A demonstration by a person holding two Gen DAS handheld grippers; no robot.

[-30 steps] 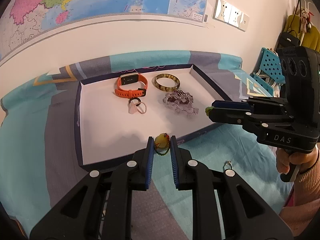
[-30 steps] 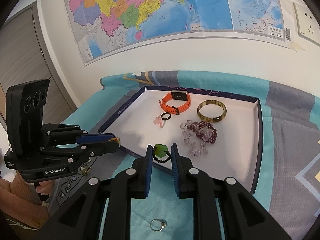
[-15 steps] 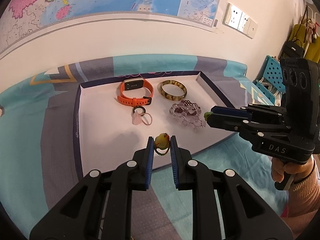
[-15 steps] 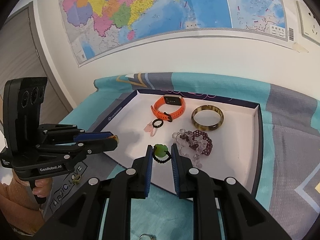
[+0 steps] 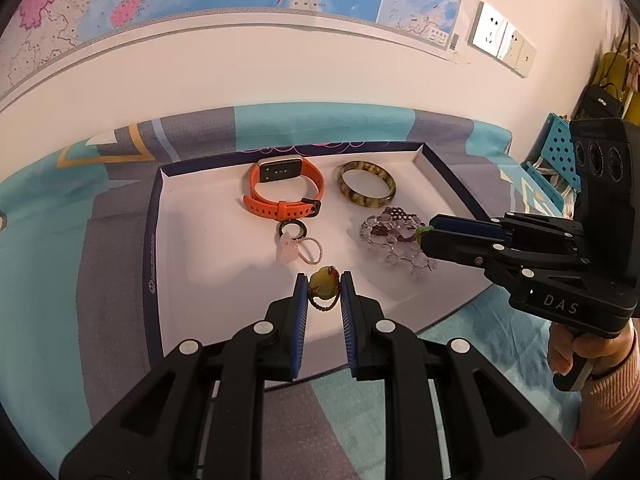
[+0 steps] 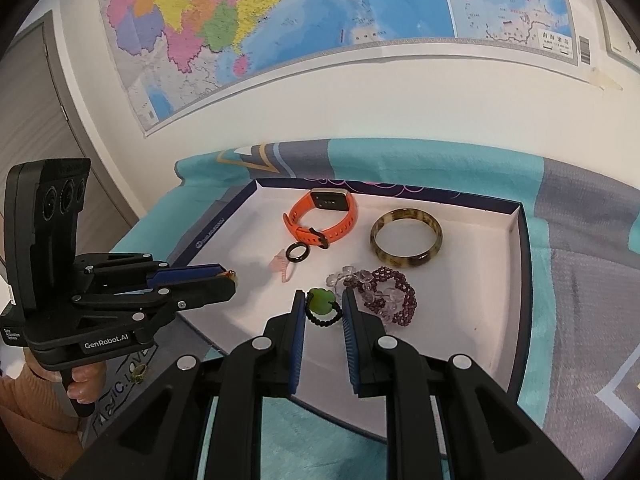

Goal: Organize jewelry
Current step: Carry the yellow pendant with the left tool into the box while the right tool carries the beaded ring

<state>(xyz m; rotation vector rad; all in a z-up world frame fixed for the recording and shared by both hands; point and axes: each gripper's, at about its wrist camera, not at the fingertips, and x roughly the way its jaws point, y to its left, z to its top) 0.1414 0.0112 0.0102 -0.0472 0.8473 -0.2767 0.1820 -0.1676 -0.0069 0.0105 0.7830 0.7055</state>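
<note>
My left gripper (image 5: pixel 324 285) is shut on a yellow stone ring (image 5: pixel 323 283) with a dark beaded band, held above the near part of the white-lined tray (image 5: pixel 154 248). My right gripper (image 6: pixel 322 303) is shut on a green stone ring (image 6: pixel 320 300) with a black beaded band, over the same tray (image 6: pixel 516 264). In the tray lie an orange smart band (image 5: pixel 280 188), a tortoiseshell bangle (image 5: pixel 366 187), a purple and clear bead bracelet (image 6: pixel 384 294), a black ring (image 6: pixel 298 251) and a pink pendant (image 5: pixel 289 250). Each view shows the other gripper side-on (image 5: pixel 424 234) (image 6: pixel 231 279).
A teal and grey patterned cloth (image 5: pixel 60 248) covers the table under the tray. A small gold ring (image 6: pixel 139 374) lies on the cloth left of the tray. A wall with a map (image 6: pixel 280 20) stands behind. A blue perforated stool (image 5: pixel 554 160) is at the far right.
Both grippers have moved forward from the tray's near edge to over its floor, each carrying its ring. The silver ring on the cloth has dropped out of view.
</note>
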